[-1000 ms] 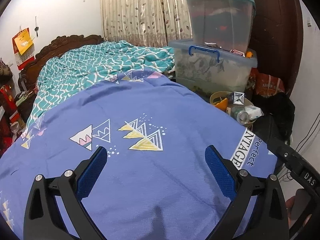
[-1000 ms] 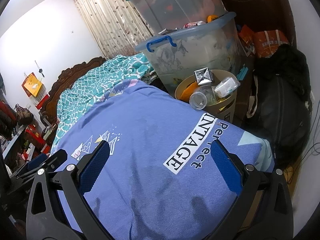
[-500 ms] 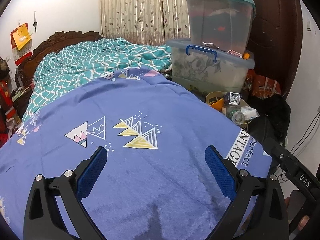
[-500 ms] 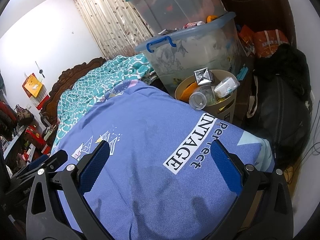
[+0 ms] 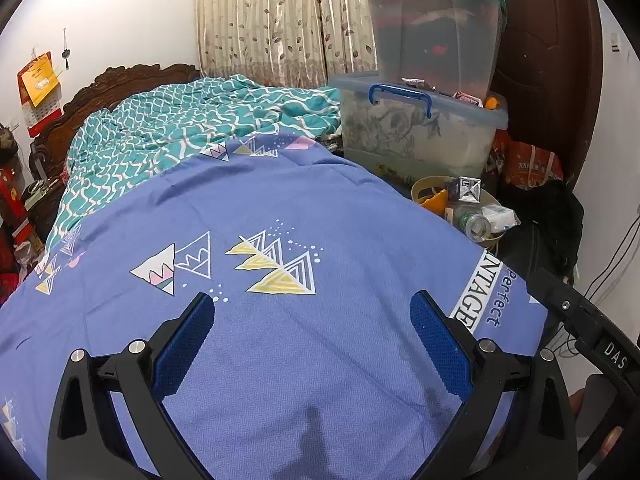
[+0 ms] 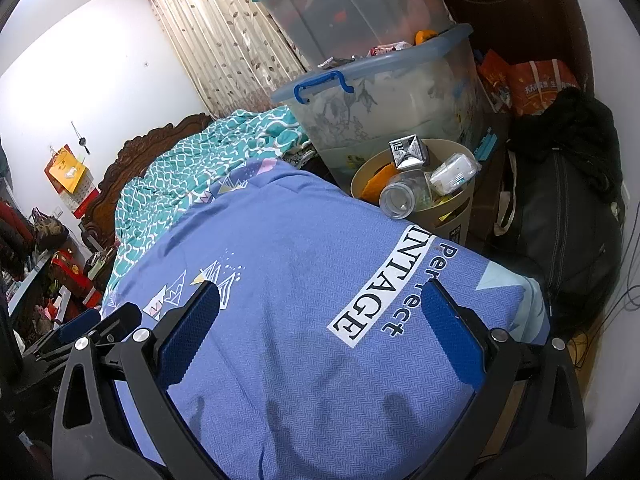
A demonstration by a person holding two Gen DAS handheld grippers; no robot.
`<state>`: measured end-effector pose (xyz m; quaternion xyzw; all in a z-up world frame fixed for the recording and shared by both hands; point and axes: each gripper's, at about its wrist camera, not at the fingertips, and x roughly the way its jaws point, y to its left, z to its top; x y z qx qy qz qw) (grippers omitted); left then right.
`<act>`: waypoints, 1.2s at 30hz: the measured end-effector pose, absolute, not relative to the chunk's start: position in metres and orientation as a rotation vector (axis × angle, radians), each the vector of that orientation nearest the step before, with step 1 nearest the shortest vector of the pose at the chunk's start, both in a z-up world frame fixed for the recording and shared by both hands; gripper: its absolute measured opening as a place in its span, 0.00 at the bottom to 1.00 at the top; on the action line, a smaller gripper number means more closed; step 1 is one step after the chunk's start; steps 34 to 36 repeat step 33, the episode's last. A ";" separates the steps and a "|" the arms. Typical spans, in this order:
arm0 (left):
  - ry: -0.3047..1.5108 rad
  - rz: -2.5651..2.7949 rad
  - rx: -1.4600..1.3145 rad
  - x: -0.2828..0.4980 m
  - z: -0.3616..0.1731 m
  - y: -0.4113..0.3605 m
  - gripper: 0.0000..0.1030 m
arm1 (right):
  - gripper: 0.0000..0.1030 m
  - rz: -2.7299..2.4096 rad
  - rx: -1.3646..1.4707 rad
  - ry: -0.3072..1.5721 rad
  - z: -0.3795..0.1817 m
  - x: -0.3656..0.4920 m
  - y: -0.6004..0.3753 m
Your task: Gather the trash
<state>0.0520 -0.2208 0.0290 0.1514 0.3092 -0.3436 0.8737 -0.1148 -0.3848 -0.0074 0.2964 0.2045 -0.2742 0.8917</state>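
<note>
The bed point(image 5: 280, 360), covered by a blue printed sheet point(image 6: 304, 280) with a teal patterned quilt point(image 5: 180, 128) bunched toward the headboard, fills most of both views and carries no loose trash on its visible surface. Beyond its far corner stand two stacked clear storage bins point(image 5: 420, 120). Just beside the bed corner, in front of the lower bin, stands the tan trash basket point(image 6: 456, 208), filled above its rim with a clear plastic bottle point(image 6: 400, 196), a silver faceted carton point(image 6: 408, 152), a white packet point(image 6: 452, 172) and an orange item. The left hand-held gripper point(image 5: 312, 344) hovers over the sheet with its jaws spread wide and nothing between the pads. The right hand-held gripper point(image 6: 320, 336) is likewise fully open and empty, nearer the bed corner. Compared with one second ago, the left view has shifted slightly, showing more of the wall and headboard side; the right view is practically unchanged. Assessment: the collection appears complete or nearly so, since all visible trash sits in the basket. Any remaining step would require a new target, and none is visible.
</note>
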 end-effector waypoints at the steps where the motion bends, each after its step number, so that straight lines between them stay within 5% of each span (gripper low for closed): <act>1: 0.646 -0.718 0.317 0.052 0.029 -0.221 0.92 | 0.97 -0.569 0.615 0.424 -0.007 -0.115 -0.385; 36: 0.652 -0.734 0.321 0.051 0.026 -0.221 0.92 | 0.97 -0.569 0.617 0.432 -0.011 -0.115 -0.379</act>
